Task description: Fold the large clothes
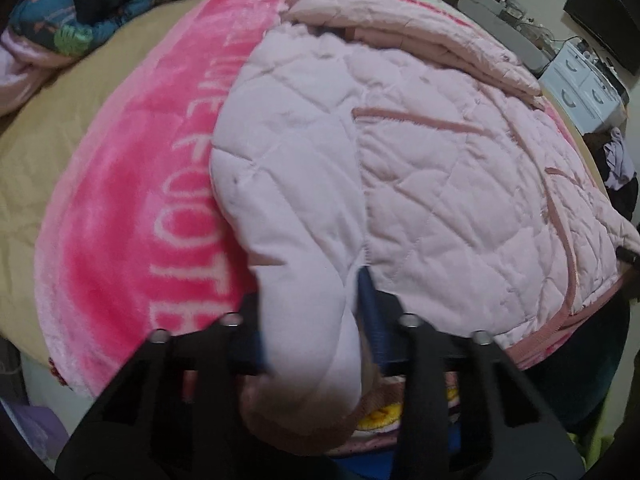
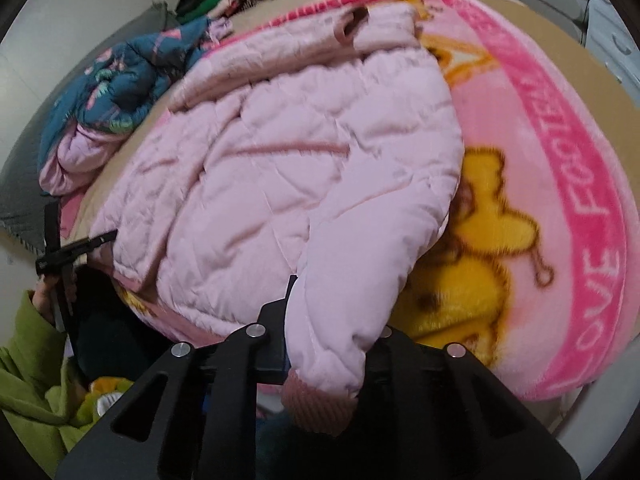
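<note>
A light pink quilted jacket [image 1: 420,160] lies on a pink blanket on the bed; it also shows in the right wrist view [image 2: 280,168]. My left gripper [image 1: 312,320] is shut on one sleeve of the jacket [image 1: 304,300], near its cuff. My right gripper [image 2: 328,332] is shut on the other sleeve [image 2: 340,312], whose ribbed darker pink cuff [image 2: 320,408] hangs below the fingers. The left gripper also shows at the left edge of the right wrist view [image 2: 76,248]. The jacket's far sleeve is folded across its top.
The pink blanket [image 1: 132,216] with white lettering and a yellow bear print [image 2: 480,272] covers a tan sheet [image 1: 36,168]. A blue floral quilt [image 1: 92,4] is bunched at the bed's far side. White drawers [image 1: 584,88] stand beyond the bed. A green sleeve [image 2: 28,372] is at lower left.
</note>
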Demonstrator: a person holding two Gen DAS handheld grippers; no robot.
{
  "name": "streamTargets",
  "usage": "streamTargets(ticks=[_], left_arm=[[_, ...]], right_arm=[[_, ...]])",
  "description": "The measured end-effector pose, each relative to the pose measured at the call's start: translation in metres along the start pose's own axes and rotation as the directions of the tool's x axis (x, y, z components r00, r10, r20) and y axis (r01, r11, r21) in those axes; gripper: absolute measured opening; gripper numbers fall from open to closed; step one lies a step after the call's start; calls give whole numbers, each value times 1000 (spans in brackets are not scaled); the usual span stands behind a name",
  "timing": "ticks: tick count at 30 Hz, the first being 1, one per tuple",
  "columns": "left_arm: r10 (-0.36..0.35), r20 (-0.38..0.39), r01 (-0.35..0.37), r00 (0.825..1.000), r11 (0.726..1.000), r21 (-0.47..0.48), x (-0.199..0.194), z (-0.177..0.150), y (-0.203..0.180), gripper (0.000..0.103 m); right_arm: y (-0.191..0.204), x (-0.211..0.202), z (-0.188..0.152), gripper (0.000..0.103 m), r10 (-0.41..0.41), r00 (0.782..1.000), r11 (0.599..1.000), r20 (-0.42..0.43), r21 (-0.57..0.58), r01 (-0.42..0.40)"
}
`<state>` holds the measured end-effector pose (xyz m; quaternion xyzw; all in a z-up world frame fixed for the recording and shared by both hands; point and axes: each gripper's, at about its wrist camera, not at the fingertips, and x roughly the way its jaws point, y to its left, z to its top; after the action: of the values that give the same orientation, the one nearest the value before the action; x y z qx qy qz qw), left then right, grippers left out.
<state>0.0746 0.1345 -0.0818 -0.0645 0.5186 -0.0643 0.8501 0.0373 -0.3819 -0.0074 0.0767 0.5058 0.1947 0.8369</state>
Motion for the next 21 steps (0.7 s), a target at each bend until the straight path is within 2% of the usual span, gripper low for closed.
streamTargets(ticks=[2, 5, 16, 21], left_arm=[[4, 35, -5, 999, 1000, 18, -10, 3, -5, 12], [6, 82, -8, 997, 999, 32, -22, 10, -12, 9], [-25, 221, 16, 975, 999, 44, -64, 42, -26, 7], [-45, 273, 34, 961, 998, 44, -78, 58, -35, 7]], right_arm=[[3, -5, 4, 16, 9, 999, 1000, 35, -5, -9], [7, -13, 11, 15, 31, 996, 1000, 84, -1, -31], [14, -41, 44, 14, 65, 965, 998, 254, 8, -70], [23, -51, 60, 13, 76, 953, 997, 293, -20, -73]])
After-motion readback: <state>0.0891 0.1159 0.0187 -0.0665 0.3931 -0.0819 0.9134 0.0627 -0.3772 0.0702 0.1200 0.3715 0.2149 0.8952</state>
